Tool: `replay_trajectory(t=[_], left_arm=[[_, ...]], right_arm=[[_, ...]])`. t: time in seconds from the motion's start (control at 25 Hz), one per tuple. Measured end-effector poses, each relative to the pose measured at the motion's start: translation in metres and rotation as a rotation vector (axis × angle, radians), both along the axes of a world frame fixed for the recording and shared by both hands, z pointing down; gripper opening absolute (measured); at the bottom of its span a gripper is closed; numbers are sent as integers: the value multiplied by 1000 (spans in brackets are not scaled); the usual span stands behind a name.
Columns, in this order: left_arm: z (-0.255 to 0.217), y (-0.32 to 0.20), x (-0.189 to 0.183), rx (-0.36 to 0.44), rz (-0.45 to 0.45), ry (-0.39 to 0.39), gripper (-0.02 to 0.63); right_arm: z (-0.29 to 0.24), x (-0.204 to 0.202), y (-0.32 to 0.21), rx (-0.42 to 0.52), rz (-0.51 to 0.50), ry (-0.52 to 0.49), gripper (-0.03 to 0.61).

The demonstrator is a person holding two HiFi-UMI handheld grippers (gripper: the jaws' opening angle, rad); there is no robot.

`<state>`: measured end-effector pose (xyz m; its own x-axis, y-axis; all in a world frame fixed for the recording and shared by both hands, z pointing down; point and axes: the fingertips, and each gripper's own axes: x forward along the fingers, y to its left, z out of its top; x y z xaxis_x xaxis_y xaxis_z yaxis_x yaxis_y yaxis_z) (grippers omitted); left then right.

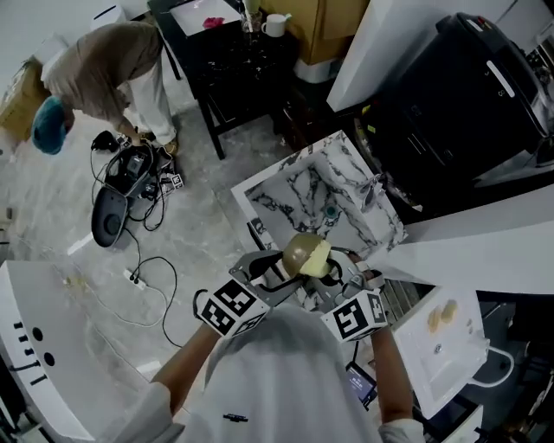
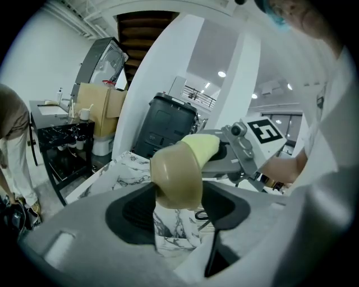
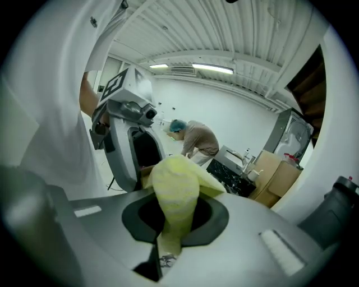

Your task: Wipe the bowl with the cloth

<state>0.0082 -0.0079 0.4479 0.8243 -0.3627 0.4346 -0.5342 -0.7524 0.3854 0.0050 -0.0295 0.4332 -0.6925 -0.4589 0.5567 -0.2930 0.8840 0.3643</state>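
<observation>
- Far L, head view: person [image 1: 104, 65] bent over floor, teal cap; heap of cables and dark gear [image 1: 130, 177] beside feet.
- Top, L of centre: black table [image 1: 227, 65], white mug [image 1: 276, 24] on back edge.
- Centre: marble top [image 1: 303, 190], white w/ grey veining, corner toward wearer.
- L gripper [image 1: 279, 270]: jaws drawn in, clamped on rim of bowl [image 1: 299, 251]; marker cube toward wearer.
- bowl: tan, tipped on its side, mouth toward R, held in air at near edge of marble top, betw. both grippers, close to wearer's chest. In L gripper view, fills gap betw. jaws, marble surface behind and below.
- cloth [image 1: 318, 258]: pale yellow, bunched, pressed against bowl's mouth from R side.
- R gripper [image 1: 336, 275]: jaws pinched on cloth; in R gripper view, wad bulging out past tips, narrow tail hanging down betw. jaws.
- R: white tray [image 1: 450, 355], two small pale pieces on it.
- Upper R: black appliance [image 1: 459, 104], glossy, behind marble top.
</observation>
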Motion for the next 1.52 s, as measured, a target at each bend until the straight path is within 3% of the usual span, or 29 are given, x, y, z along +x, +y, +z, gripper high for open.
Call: replay_trajectory(t=[0.28,0.52,0.92,1.24,1.52], left_arm=[[-11,-7,6,23,-20,26,261],[-32,-19,11,81,-55,68,261],[-44,-32,11,50,-74,124,260],[-37,-25,25,3,49,118,260],[-36,-26,25,-33,77,132,259]], right_arm=[[5,14,-28,-97,107,-111,28],[14,24,-36,-110,154,-102,29],[7,18,-15,-36,70,-3,29],[-13,10,-9,82,-62,-49,29],[-21,9,-16,119,-56,-72,29]])
